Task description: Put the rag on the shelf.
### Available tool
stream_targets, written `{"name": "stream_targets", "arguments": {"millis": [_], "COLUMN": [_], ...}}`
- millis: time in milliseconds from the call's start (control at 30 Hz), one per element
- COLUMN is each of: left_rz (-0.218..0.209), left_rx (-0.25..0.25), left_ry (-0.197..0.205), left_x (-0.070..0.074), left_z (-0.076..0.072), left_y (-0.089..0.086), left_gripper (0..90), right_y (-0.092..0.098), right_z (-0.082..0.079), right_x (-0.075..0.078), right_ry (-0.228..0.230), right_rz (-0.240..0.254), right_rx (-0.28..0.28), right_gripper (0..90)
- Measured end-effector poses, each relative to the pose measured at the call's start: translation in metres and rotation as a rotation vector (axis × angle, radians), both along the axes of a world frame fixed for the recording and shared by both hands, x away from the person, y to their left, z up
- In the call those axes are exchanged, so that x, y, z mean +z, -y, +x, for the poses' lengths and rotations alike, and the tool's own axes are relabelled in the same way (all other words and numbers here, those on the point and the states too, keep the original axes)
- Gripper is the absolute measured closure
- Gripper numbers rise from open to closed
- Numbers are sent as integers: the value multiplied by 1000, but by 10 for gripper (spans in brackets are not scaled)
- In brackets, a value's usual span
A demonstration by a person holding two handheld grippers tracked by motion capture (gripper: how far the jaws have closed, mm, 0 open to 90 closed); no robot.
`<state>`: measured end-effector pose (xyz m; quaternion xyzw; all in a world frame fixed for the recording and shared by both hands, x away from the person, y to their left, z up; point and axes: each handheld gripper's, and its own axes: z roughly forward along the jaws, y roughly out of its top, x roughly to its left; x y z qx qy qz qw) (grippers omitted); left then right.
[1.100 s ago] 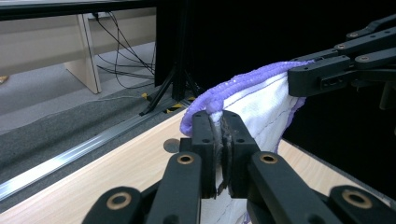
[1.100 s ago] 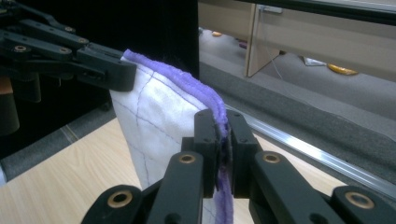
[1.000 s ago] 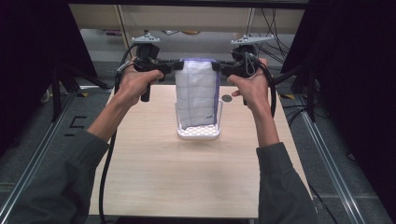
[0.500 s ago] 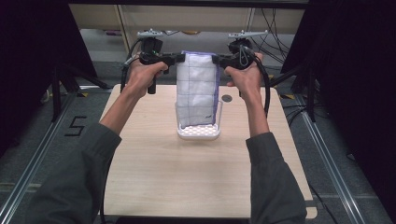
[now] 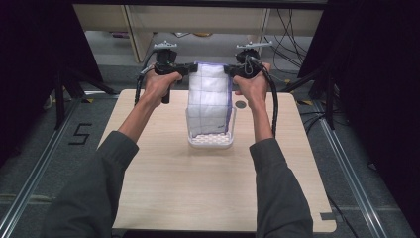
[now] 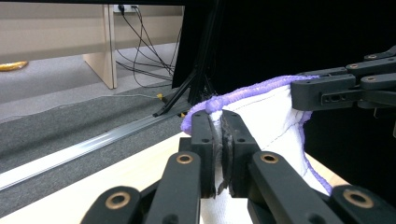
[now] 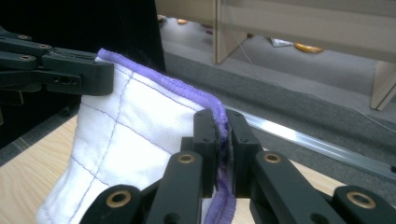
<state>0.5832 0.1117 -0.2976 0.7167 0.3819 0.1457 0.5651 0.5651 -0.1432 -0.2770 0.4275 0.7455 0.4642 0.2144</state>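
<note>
We pinch the cloth taut by its top corners, left gripper and right gripper clamped, aligning it over the basket.

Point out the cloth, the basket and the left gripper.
cloth [image 5: 210, 99], high view, middle of its hanging white face
basket [image 5: 210, 142], high view, front rim
left gripper [image 6: 218, 140], left gripper view, between the jaws pinching the hem
</note>
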Motion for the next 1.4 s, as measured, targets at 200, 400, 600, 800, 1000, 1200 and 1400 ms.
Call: {"name": "stream_targets", "arguments": {"millis": [200, 400, 600, 800, 1000, 1200, 1400], "left_rz": [6, 23, 36, 59, 68, 79, 70], "left_rx": [-8, -16, -15, -12, -19, -15, -1], "left_ry": [-31, -54, -90, -123, -143, -171, -193], "left_x": [-17, -23, -35, -47, -52, -60, -66], "left_z": [5, 8, 11, 13, 11, 11, 12], "left_y": [3, 7, 9, 6, 4, 1, -6], "left_gripper": [842, 841, 840, 837, 837, 828, 732], "right_y": [-1, 2, 1, -2, -7, -11, -10], "right_z": [6, 10, 11, 14, 18, 20, 21], "right_x": [-13, -28, -39, -48, -55, -60, -61], "right_ry": [-27, -62, -93, -127, -153, -175, -188], "right_rz": [-29, -46, -52, -76, -122, -147, -164], "right_rx": [-18, -33, -47, -40, -32, -32, -68], "right_gripper": [842, 838, 834, 829, 827, 805, 701]}}
